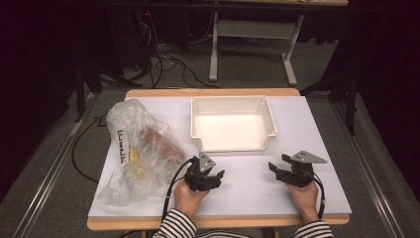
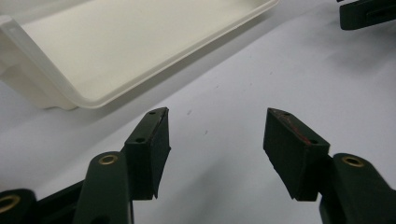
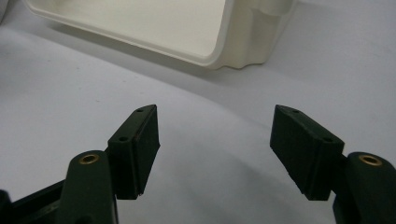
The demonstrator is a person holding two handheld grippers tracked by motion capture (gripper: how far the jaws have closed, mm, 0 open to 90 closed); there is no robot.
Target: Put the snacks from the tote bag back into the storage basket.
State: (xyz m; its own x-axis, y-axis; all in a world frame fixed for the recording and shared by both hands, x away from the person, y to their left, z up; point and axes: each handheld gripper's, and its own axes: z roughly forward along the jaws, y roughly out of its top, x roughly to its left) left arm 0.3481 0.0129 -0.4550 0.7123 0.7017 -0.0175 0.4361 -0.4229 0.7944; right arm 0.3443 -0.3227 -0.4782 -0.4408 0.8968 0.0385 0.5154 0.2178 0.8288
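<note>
Left of both tongs lies a crumpled clear plastic bag [image 1: 138, 153] with reddish and yellow items inside, just beside the left gripper [image 1: 212, 177] and likely next to be handled. That gripper rests low over the white table [image 1: 247, 188], jaws spread wide with nothing between them, ready to reach. Ahead of and between the two tongs sits an empty white plastic bin [image 1: 233, 101], probably the receiving place. The right gripper [image 1: 278, 171] likewise stands open and empty, well apart from the bag.
</note>
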